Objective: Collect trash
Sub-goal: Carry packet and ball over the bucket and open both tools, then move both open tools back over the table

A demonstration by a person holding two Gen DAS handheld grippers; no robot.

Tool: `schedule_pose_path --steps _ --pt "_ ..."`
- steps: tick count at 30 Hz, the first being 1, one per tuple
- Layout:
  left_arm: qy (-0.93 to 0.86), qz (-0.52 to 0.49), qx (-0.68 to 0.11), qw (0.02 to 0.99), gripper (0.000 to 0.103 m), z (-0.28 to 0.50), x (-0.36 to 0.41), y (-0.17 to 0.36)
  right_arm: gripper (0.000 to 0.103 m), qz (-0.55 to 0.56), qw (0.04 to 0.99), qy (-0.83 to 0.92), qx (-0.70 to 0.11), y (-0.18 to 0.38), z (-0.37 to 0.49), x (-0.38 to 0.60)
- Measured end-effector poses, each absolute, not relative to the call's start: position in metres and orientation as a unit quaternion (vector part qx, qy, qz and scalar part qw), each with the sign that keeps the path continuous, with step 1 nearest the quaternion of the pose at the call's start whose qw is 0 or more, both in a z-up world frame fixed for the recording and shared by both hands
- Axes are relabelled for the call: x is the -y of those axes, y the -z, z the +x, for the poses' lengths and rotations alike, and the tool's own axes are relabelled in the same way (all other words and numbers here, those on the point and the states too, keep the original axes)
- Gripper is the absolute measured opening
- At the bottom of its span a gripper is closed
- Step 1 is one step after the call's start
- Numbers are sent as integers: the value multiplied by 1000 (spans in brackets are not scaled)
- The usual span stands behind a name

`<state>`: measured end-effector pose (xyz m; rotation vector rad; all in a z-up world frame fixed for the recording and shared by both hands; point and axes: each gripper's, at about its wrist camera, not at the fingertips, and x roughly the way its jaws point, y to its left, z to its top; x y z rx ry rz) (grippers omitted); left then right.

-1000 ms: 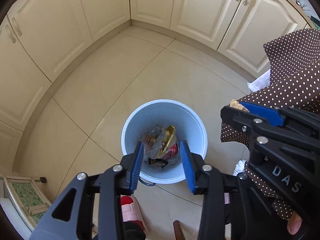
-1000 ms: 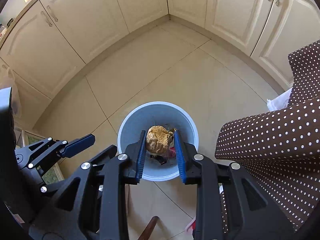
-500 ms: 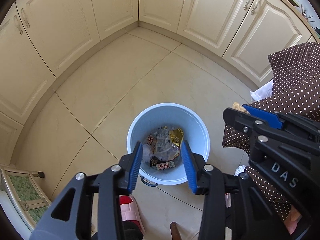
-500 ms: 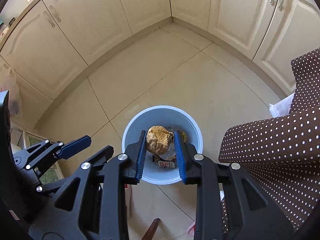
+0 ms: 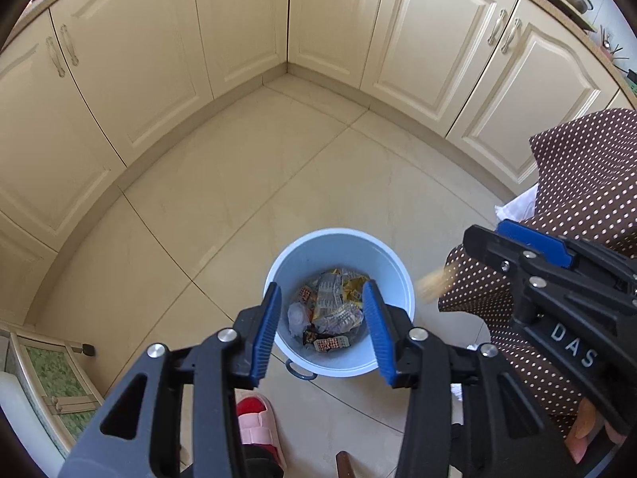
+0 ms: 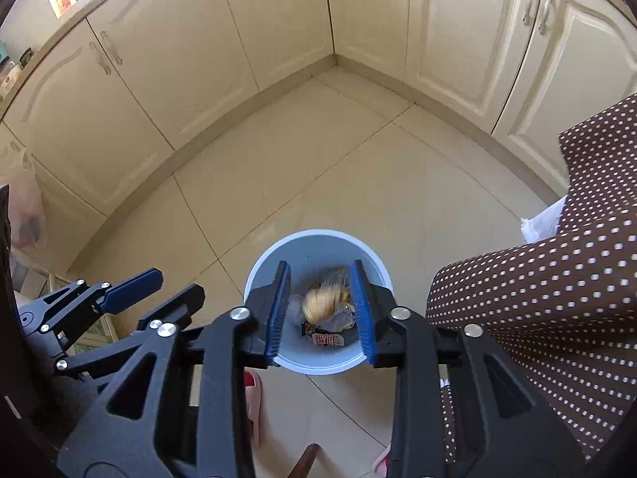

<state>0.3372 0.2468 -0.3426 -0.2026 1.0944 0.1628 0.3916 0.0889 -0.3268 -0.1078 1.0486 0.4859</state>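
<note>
A pale blue bin [image 5: 394,279] stands on the tiled floor with several crumpled wrappers [image 5: 334,310] inside. My left gripper [image 5: 321,290] hangs above it, its jaws opening, with nothing between the blue pads. My right gripper [image 6: 319,269] is also over the bin [image 6: 318,235]. Its jaws are opening and the pads no longer press on anything. A yellow-brown crumpled lump [image 6: 322,302] shows blurred between and below those pads, dropping toward the wrappers. In the left wrist view the same lump [image 5: 432,285] is a blur beside the right gripper's finger [image 5: 529,239].
Cream cabinets [image 5: 430,40] wrap around the floor corner. A brown polka-dot cloth [image 6: 557,298] drapes at the right, with a white cloth [image 6: 541,223] behind it. A pink and red slipper [image 5: 256,422] lies near the bin. A plastic bag [image 6: 24,207] hangs at the left.
The right gripper's jaws have spread and let go of the yellow-brown lump, which now falls toward the bin. Both grippers have risen, so the bin looks smaller. The left jaws have widened a little.
</note>
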Motion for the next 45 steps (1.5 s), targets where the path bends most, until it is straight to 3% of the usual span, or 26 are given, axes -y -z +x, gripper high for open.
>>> schedule_pose_path --steps 1,16,27,34,45 --pt "-78 -94 -515 849 43 336 -246 337 46 -48 840 -228 -490 321 389 -86" --pt "-57 -54 -412 908 50 295 -184 203 46 -17 896 -231 -378 191 334 -13" --pt "41 17 -333 942 59 276 -45 96 46 14 941 -159 -298 102 285 135" --pt "150 52 -335 929 67 293 79 77 47 24 958 -63 -280 87 265 267" --pt "240 138 -375 885 67 342 256 109 50 62 949 58 -305 109 269 433"
